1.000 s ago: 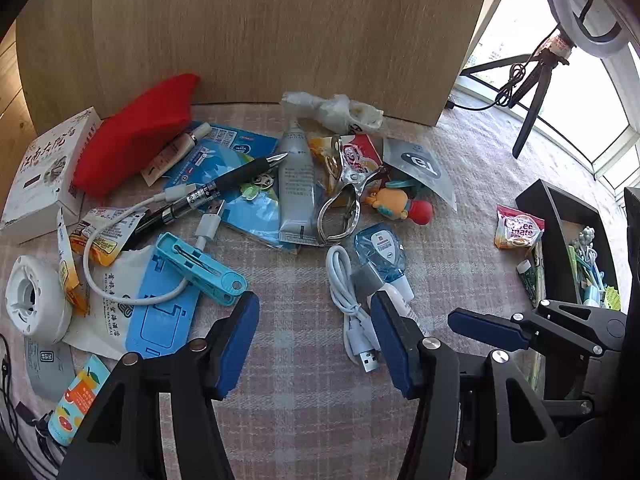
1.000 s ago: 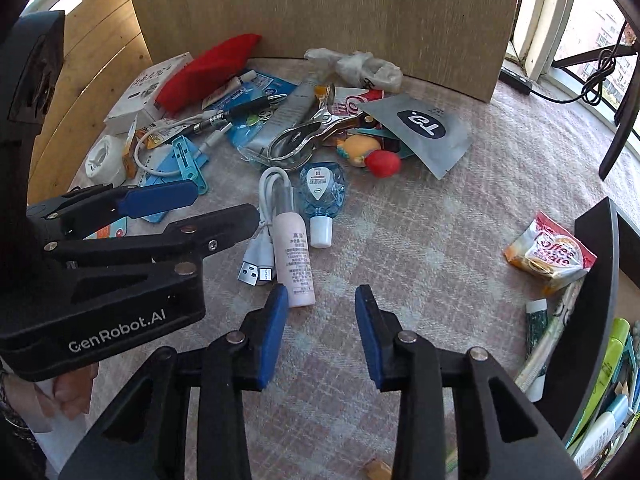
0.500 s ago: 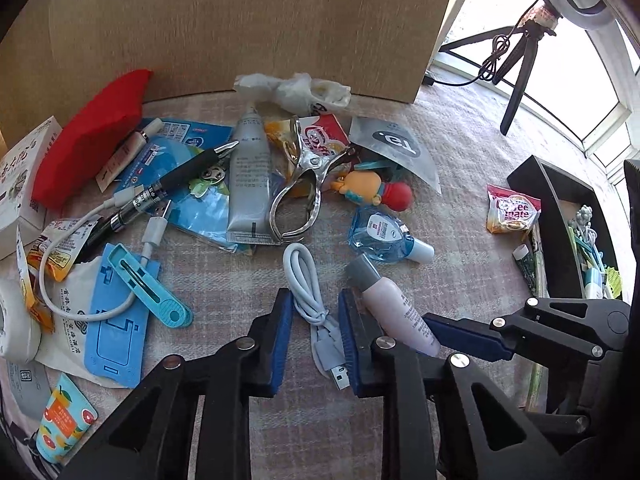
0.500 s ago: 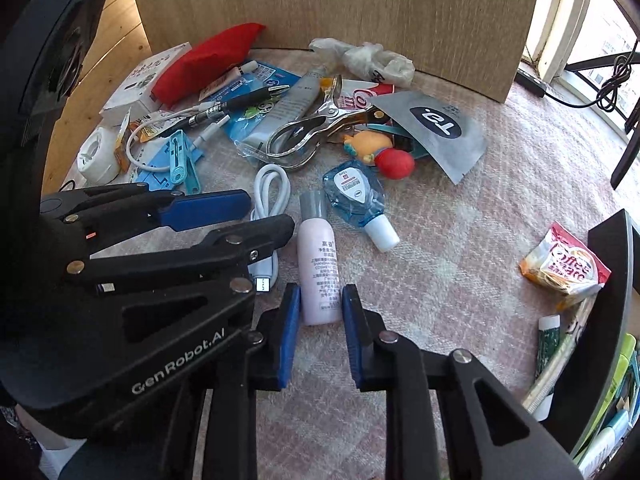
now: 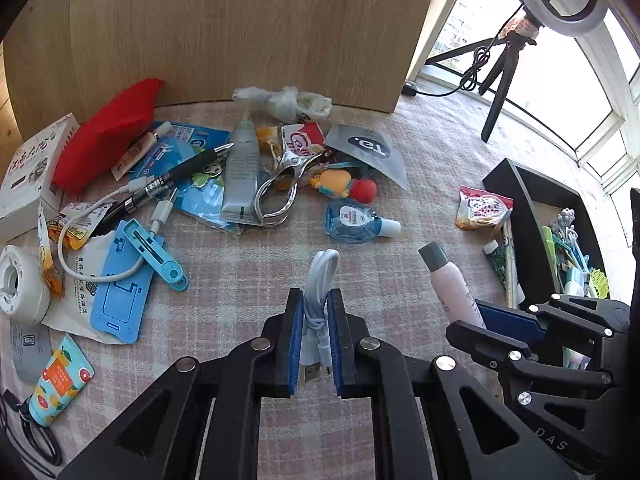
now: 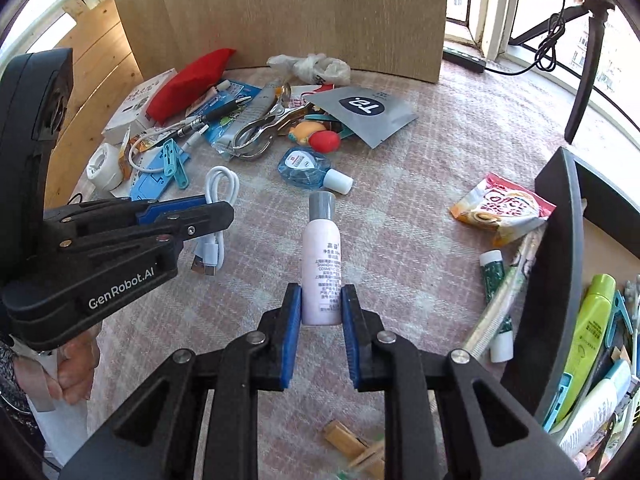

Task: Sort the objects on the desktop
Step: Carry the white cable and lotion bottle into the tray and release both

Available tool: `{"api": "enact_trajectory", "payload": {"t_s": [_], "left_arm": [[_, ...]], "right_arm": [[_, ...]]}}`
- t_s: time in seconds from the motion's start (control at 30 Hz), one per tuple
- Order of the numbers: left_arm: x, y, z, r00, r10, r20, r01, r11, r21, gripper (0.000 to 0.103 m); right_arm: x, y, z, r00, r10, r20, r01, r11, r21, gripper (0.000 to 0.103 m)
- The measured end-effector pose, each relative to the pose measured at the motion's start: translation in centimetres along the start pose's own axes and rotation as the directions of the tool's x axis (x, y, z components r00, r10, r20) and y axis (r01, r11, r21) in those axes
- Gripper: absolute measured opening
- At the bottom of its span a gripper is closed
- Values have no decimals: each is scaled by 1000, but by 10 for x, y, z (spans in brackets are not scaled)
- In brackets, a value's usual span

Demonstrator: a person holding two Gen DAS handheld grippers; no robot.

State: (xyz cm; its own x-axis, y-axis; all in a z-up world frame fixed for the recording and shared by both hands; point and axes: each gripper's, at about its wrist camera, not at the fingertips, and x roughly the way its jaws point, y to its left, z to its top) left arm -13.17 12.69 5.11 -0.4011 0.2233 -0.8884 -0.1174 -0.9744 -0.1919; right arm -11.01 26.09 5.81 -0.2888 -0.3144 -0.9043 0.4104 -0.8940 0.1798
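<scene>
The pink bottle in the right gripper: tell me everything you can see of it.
The pink bottle is a small pale-pink cylinder, plastic by its look, with a grey cap and dark printed text. Cap on, it points away from the camera. The right gripper, whose jaws have just been closing, clamps its base between blue pads. Nothing else visibly touches it.
</scene>
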Motion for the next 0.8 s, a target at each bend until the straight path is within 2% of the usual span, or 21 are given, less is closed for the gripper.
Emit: {"api": "enact_trajectory", "payload": {"t_s": [0.17, 0.27, 0.43, 0.6, 0.8], "left_arm": [[-21, -30, 3, 999, -6, 43, 4, 998, 59, 8], [-30, -47, 5, 997, -57, 42, 54, 996, 67, 8], [-45, -90, 10, 994, -90, 63, 80, 986, 145, 8], [-52, -143, 12, 985, -160, 61, 143, 965, 221, 8], [-49, -206, 6, 975, -220, 27, 202, 930, 307, 8]], "right_arm": [[-30, -19, -4, 999, -2, 52, 0, 999, 44, 20], [-51, -35, -10, 996, -19, 84, 13, 997, 73, 20], [-87, -68, -24, 989, -68, 131, 51, 990, 130, 20], [-118, -115, -47, 978, -141, 155, 105, 969, 222, 20], [-143, -169, -78, 963, -232, 139, 176, 928, 328, 20]]}}
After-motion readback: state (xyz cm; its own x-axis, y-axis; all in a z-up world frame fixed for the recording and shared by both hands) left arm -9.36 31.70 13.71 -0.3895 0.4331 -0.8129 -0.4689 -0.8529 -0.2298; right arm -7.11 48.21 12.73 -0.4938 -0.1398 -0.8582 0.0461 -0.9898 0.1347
